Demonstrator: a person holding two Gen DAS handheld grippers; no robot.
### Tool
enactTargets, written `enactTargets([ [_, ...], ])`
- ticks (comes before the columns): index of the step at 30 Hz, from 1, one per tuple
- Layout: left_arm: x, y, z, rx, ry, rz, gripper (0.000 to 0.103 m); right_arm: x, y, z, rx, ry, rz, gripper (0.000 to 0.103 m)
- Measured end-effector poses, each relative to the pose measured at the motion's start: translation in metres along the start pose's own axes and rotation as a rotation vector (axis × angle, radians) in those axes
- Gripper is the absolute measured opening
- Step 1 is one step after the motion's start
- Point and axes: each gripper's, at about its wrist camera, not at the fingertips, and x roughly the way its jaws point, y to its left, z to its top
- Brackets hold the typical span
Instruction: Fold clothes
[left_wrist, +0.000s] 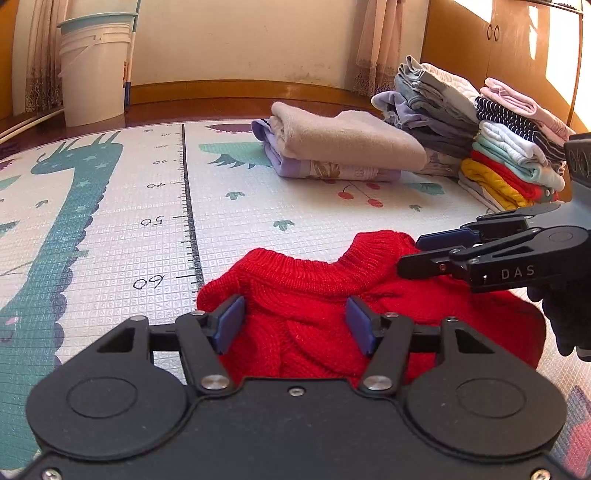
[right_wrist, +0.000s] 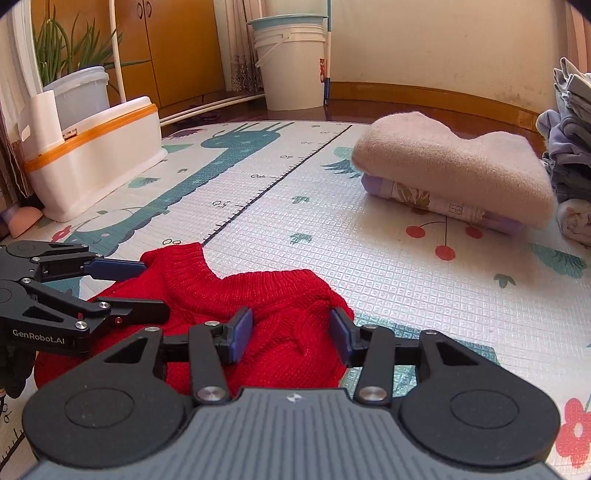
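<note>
Chunky red cable-knit sweater (left_wrist: 306, 295) is bunched on the grid-textured foam mat (left_wrist: 122, 229), ribbed collar pointing away from both cameras; can't tell its long axis. Left hand-held gripper (left_wrist: 295, 325) and right hand-held gripper (right_wrist: 291, 332) both hover wide open over it, gripping nothing. Soft beige folded towel (left_wrist: 343, 136) sits farther back.

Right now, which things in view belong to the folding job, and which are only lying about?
Belong to the job:
- red knitted sweater
- left gripper, open over it
- right gripper, open over it
- folded beige and lilac clothes
- stack of folded clothes
- play mat

Lying about:
- white bucket
- white box with orange band
- potted plant
</note>
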Motion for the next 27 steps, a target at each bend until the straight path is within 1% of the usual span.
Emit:
enactTargets([
  [2, -0.025, -0.004, 0.003, -0.026, -0.072, -0.001, 0.058, -0.024, 0.003, 0.003, 0.001, -0.058, -0.019, 0.046],
  [4, -0.045, -0.013, 0.000, -0.016, -0.108, -0.013, 0.058, -0.046, 0.011, -0.002, -0.025, -0.103, -0.023, 0.045],
  [6, -0.058, -0.027, -0.008, 0.043, -0.107, -0.015, 0.058, -0.061, 0.026, -0.013, -0.089, -0.118, -0.013, 0.045],
  [8, -0.063, -0.039, -0.019, 0.094, -0.094, -0.028, 0.058, -0.068, 0.039, -0.026, -0.146, -0.118, -0.005, 0.045],
  [9, -0.062, -0.041, -0.023, 0.098, -0.089, -0.038, 0.059, -0.067, 0.043, -0.032, -0.163, -0.107, -0.008, 0.045],
  [11, -0.051, -0.044, -0.032, 0.103, -0.052, -0.035, 0.058, -0.063, 0.049, -0.044, -0.187, -0.083, -0.012, 0.046],
  [13, -0.039, -0.042, -0.040, 0.082, -0.040, -0.041, 0.058, -0.054, 0.041, -0.052, -0.126, -0.059, -0.011, 0.050],
  [14, -0.036, -0.040, -0.041, 0.069, -0.043, -0.044, 0.060, -0.050, 0.037, -0.055, -0.103, -0.054, -0.007, 0.055],
  [17, -0.030, -0.035, -0.046, 0.050, -0.053, -0.043, 0.062, -0.041, 0.032, -0.056, -0.085, -0.042, 0.011, 0.059],
  [20, -0.029, -0.034, -0.049, 0.058, -0.057, -0.037, 0.062, -0.038, 0.029, -0.060, -0.072, -0.046, 0.030, 0.060],
  [24, -0.028, -0.037, -0.051, 0.075, -0.059, -0.026, 0.063, -0.037, 0.027, -0.063, -0.047, -0.049, 0.033, 0.061],
  [27, -0.028, -0.038, -0.049, 0.069, -0.056, -0.027, 0.063, -0.037, 0.027, -0.056, -0.029, -0.014, 0.033, 0.061],
])
